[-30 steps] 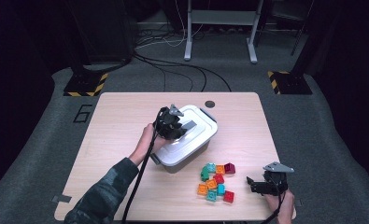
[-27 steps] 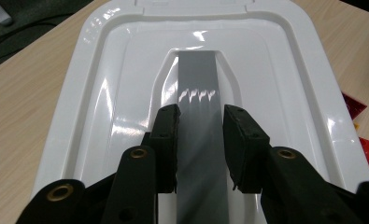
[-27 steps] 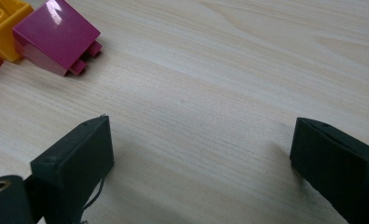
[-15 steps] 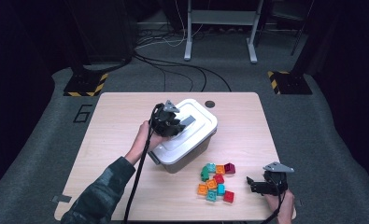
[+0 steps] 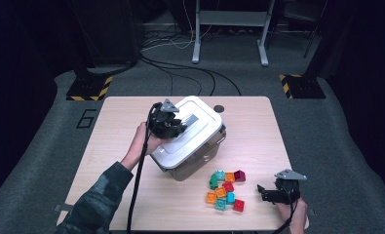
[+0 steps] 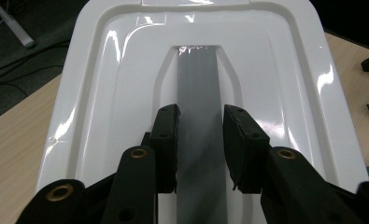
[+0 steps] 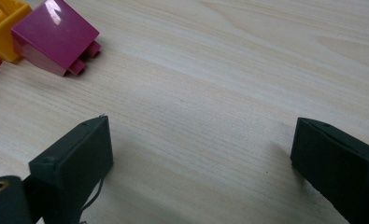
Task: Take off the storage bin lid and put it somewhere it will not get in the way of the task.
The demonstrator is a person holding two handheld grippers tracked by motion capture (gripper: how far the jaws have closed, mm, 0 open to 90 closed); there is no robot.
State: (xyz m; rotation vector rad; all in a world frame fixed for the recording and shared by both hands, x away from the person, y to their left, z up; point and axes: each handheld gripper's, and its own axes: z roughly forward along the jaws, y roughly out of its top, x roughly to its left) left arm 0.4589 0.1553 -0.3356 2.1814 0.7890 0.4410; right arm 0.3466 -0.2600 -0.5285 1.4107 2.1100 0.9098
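From above, the left gripper (image 5: 173,123) clamps the grey handle (image 5: 189,118) on a white box lid (image 5: 200,122), mid-table and tilted. Its own camera shows the jaws pinching the handle (image 6: 202,135) – best kept centred and lifted straight. The right gripper (image 7: 201,163) rests released – near a magenta block (image 7: 53,36).

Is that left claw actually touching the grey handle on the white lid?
Touching. In the left gripper view, the left gripper has its two black jaws pressed against both sides of the grey handle on the white lid.
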